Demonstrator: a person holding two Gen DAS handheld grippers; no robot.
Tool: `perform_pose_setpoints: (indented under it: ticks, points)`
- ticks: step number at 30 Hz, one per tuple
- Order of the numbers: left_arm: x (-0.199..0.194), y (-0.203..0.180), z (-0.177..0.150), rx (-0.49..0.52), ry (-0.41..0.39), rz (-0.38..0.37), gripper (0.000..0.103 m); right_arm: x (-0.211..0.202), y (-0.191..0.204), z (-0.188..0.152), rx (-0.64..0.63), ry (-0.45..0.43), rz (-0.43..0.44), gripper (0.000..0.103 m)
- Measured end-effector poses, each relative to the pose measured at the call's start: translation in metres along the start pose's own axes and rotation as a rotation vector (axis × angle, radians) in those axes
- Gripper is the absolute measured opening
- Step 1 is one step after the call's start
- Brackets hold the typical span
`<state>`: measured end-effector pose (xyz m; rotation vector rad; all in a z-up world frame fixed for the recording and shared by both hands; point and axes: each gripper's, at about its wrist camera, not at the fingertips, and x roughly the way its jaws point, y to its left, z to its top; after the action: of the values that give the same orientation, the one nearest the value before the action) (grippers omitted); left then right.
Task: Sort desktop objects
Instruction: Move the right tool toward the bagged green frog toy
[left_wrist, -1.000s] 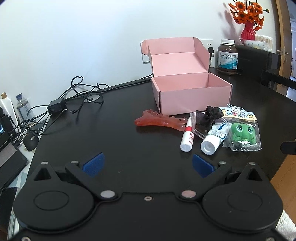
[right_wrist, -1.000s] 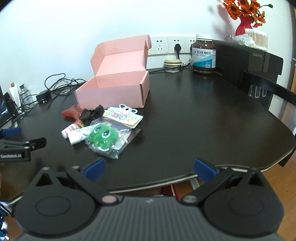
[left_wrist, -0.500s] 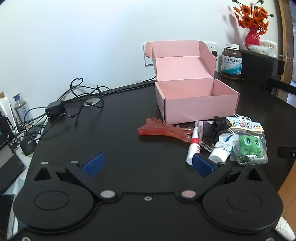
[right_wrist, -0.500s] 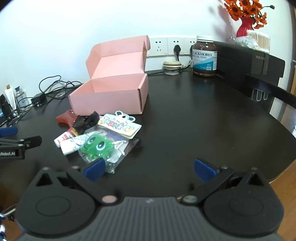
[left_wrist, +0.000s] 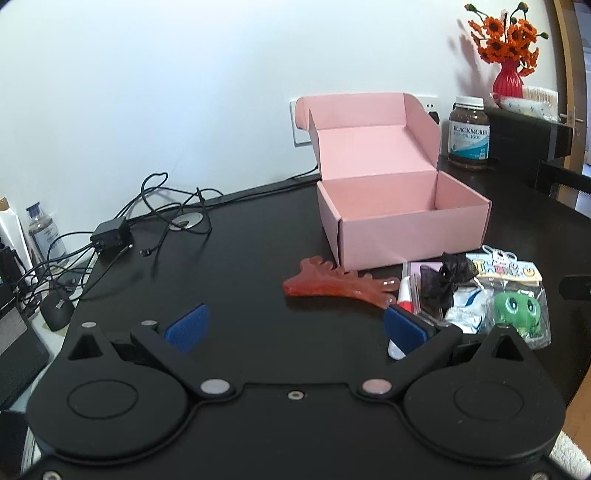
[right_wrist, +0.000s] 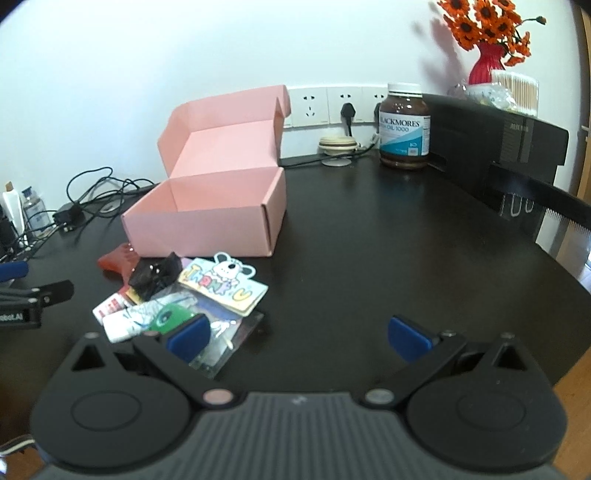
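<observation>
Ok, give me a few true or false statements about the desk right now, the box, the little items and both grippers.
1. The pink box is open and looks empty. True.
2. The left gripper is shut on the red comb. False: open; the red comb lies on the table.
3. The green frog toy is inside the box. False: it lies in front.
4. The right gripper is open. True.
5. The brown jar lies tipped over. False: upright.

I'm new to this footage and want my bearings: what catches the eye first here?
The open pink box stands out mid-desk, empty as far as can be seen. Just in front of it lies a clutter of small items, brightest the green frog toy in its clear bag and the red comb. Both claws hang open, holding nothing.
</observation>
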<state>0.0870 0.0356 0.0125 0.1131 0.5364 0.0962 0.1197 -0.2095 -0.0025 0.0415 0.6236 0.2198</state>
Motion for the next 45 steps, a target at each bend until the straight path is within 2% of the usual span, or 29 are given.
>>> perform_pose_setpoints:
  ticks: [13, 25, 40, 45]
  points:
    - [0.019, 0.006, 0.019, -0.016, -0.016, -0.017, 0.103, 0.022, 0.001, 0.013, 0.01, 0.003, -0.022, 0.102]
    - [0.039, 0.005, 0.031, 0.006, -0.087, -0.007, 0.103, 0.033, 0.001, 0.018, 0.02, -0.007, -0.043, 0.102]
    - [0.056, 0.009, 0.046, 0.009, -0.079, -0.005, 0.103, 0.041, -0.002, 0.022, 0.012, -0.051, -0.054, 0.102]
    - [0.058, 0.012, 0.045, -0.02, -0.087, -0.024, 0.103, 0.041, 0.0, 0.021, -0.001, -0.07, -0.055, 0.102]
